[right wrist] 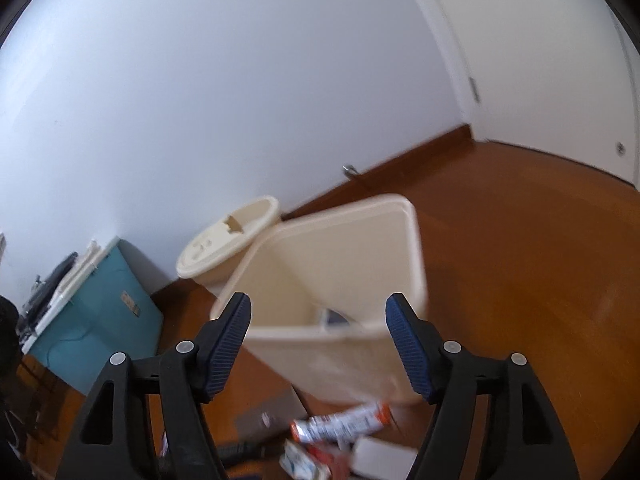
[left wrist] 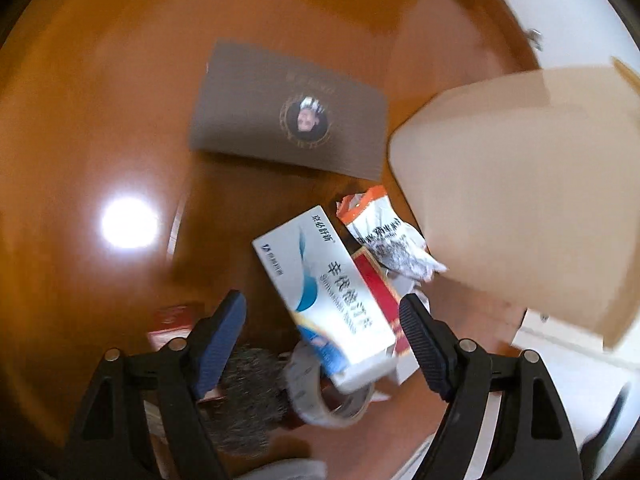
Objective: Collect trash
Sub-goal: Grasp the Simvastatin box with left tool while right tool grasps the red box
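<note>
Glossy orange-brown wood floor (left wrist: 100, 100), white wall behind, a teal box (right wrist: 104, 312) against it. A cream waste bin (right wrist: 344, 280) stands on the floor with its lid (right wrist: 228, 236) resting just behind; in the left wrist view the bin's wall (left wrist: 520, 200) looms at right, next to the litter.

Litter pile — a white and blue medicine box (left wrist: 328, 300) lying over a red packet (left wrist: 376, 280), a crumpled orange and white wrapper (left wrist: 384, 232) beside them, a roll of tape (left wrist: 332, 396) and a grey scouring wad (left wrist: 248, 392) underneath. A grey booklet (left wrist: 288, 120) lies flat a little apart.

Left gripper (left wrist: 324, 320) hovers over the pile, fingers wide, holding nothing; the medicine box lies between the pads without clear contact. Right gripper (right wrist: 318, 320) is also spread wide and empty, pointed at the bin's mouth.

Progress, as judged: early. Something dark sits at the bin's bottom — too blurred to name. Nearly all the litter is still on the floor; each piece remains to be picked and dropped in.
</note>
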`<state>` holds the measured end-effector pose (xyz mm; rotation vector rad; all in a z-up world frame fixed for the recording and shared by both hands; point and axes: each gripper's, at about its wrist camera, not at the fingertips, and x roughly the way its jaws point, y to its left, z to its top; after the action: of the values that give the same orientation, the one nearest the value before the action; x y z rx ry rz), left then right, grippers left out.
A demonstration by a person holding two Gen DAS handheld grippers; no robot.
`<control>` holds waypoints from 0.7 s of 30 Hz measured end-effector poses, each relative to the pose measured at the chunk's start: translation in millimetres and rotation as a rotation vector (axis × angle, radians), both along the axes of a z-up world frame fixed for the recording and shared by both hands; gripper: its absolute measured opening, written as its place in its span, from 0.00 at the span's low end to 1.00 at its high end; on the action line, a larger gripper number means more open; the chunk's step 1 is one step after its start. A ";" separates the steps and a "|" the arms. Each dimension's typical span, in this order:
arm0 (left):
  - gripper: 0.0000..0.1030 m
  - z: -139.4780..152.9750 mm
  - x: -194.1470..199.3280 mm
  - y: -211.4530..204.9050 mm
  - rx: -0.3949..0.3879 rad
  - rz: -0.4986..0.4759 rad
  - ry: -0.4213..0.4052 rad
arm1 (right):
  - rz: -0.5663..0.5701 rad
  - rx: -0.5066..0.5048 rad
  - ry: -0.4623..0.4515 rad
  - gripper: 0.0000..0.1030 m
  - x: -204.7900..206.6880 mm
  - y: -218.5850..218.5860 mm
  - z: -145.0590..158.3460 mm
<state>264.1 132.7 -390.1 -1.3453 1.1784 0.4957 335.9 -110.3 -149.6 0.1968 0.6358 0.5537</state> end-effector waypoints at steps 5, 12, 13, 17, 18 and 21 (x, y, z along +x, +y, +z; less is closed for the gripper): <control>0.76 -24.2 6.6 -4.8 -0.053 0.068 0.054 | -0.046 -0.012 0.098 0.71 -16.7 -20.2 -31.2; 0.71 -46.0 4.7 -7.5 -0.074 0.103 0.069 | -0.084 -0.025 0.166 0.71 -19.0 -25.3 -55.1; 0.65 -47.8 4.9 -7.9 -0.081 0.100 0.059 | -0.084 -0.034 0.174 0.71 -19.3 -25.2 -58.6; 0.49 -52.2 4.2 -7.8 -0.093 0.077 0.034 | -0.069 -0.090 0.220 0.71 -17.9 -21.5 -80.2; 0.48 -51.1 0.2 -6.3 -0.094 0.073 0.025 | -0.044 -0.111 0.222 0.71 -18.8 -18.4 -86.4; 0.47 -36.9 -13.3 0.5 -0.066 0.042 -0.014 | 0.116 -0.241 0.227 0.71 -22.8 3.2 -107.3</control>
<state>250.7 133.1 -427.0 -1.4311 1.1657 0.4803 313.1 -107.0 -256.9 -0.0054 0.9329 0.5653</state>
